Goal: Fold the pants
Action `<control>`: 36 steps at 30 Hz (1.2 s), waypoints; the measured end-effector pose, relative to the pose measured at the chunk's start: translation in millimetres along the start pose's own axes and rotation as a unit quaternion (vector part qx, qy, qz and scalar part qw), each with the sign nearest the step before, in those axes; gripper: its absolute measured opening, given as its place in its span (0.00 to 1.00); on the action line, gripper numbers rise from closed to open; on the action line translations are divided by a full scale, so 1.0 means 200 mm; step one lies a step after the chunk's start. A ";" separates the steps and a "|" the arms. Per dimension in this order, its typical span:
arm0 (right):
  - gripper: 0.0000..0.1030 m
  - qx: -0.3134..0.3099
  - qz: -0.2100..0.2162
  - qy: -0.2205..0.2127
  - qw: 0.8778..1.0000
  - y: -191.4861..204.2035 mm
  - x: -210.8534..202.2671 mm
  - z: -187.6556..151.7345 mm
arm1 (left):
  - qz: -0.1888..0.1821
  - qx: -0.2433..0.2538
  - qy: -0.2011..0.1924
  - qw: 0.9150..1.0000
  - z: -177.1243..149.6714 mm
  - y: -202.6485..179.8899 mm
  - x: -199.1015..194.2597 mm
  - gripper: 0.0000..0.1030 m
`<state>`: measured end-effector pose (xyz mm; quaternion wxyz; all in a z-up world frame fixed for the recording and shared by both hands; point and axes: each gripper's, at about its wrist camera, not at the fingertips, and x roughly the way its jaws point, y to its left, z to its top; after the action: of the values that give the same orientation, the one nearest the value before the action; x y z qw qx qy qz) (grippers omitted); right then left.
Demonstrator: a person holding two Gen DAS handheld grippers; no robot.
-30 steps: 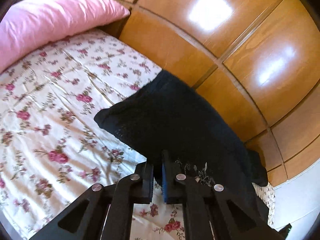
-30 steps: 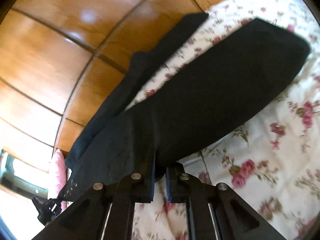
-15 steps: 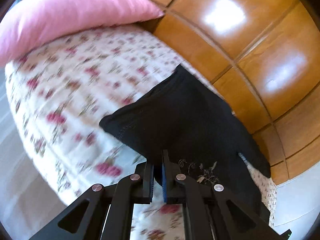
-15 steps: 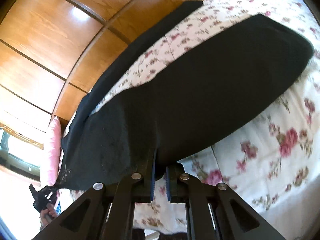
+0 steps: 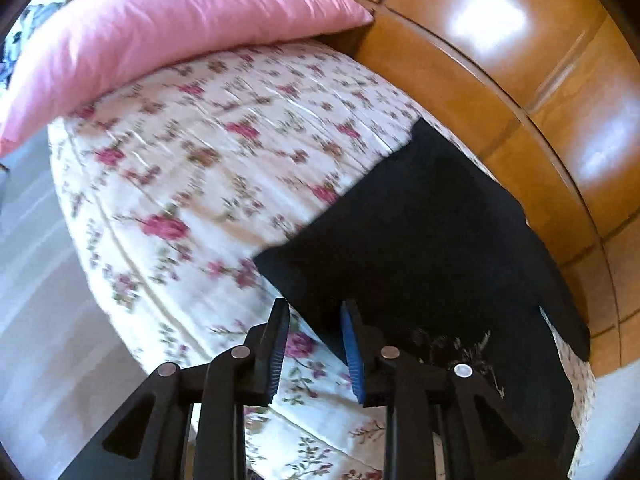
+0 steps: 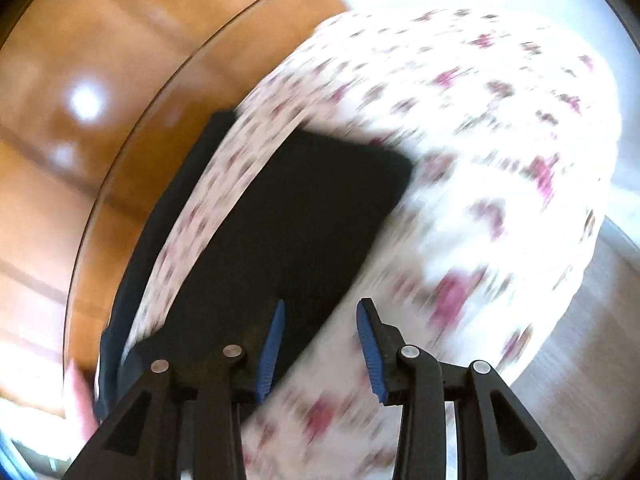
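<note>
Both grippers have let go since half a second ago, when each was clamped on the black cloth. Now the left gripper (image 5: 314,344) stands with its blue-padded jaws well apart and nothing between them, the near corner of the pants (image 5: 420,240) lying just ahead of its right finger. Likewise the right gripper (image 6: 320,346) is spread wide and empty, its left finger hanging over the near edge of the dark fabric; this view is smeared with motion, so fine detail there is lost. Beyond the fingers, the pants lie flat on the bed (image 5: 200,168), a floral sheet, as a dark slab with fairly straight edges, pushed toward the side that meets the wooden wall panels (image 5: 500,60). In the right wrist view a narrow dark strip (image 6: 160,220) runs along the bed's edge against the wood, separated from the main slab by a band of sheet; whether it is a trailing leg or another piece, I cannot tell. A pink pillow (image 5: 160,28) rests at the head of the bed, well apart from the garment. Judging by the laid-down slab, one fold looks done; at least another fold, and tidying that stray strip, probably remain.
</note>
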<state>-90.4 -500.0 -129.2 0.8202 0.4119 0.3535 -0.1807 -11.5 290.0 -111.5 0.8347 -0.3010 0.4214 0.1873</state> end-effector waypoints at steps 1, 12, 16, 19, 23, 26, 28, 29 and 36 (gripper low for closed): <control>0.38 0.010 -0.012 -0.008 1.000 -0.03 0.02 0.04 | 0.008 0.000 -0.011 1.000 0.01 0.00 -0.02 0.26; 0.09 -0.046 -0.065 -0.055 0.995 0.08 -0.06 0.15 | 0.018 0.052 -0.072 0.996 0.03 -0.17 -0.11 0.26; 0.09 -0.045 -0.109 -0.050 0.992 -0.03 -0.13 0.07 | 0.015 0.095 -0.075 0.993 -0.02 -0.25 -0.11 0.26; 0.09 -0.030 -0.123 -0.032 0.991 -0.09 -0.07 0.04 | 0.022 0.107 -0.036 0.993 -0.06 -0.26 -0.02 0.26; 0.12 -0.038 -0.137 -0.030 0.989 -0.05 -0.06 0.06 | 0.052 0.094 -0.015 0.994 -0.09 -0.19 0.05 0.26; 0.37 -0.053 -0.160 -0.043 0.985 0.00 -0.10 0.08 | 0.072 0.053 -0.023 0.996 -0.04 -0.07 0.02 0.26; 0.49 -0.075 -0.180 -0.079 0.978 0.08 -0.18 0.09 | 0.073 0.017 -0.034 0.997 0.00 0.03 -0.02 0.26; 0.54 -0.083 -0.178 -0.092 0.976 0.11 -0.21 0.08 | 0.070 -0.001 -0.037 0.997 0.03 0.08 -0.04 0.26; 0.60 -0.179 -0.034 -0.052 0.982 0.58 -0.11 -0.06 | -0.060 -0.099 -0.002 0.993 0.06 0.23 -0.05 0.42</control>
<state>-42.1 -420.7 -54.0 0.8911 0.2362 0.3513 -0.1636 -36.2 332.4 -114.3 0.8113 -0.4061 0.3809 0.1784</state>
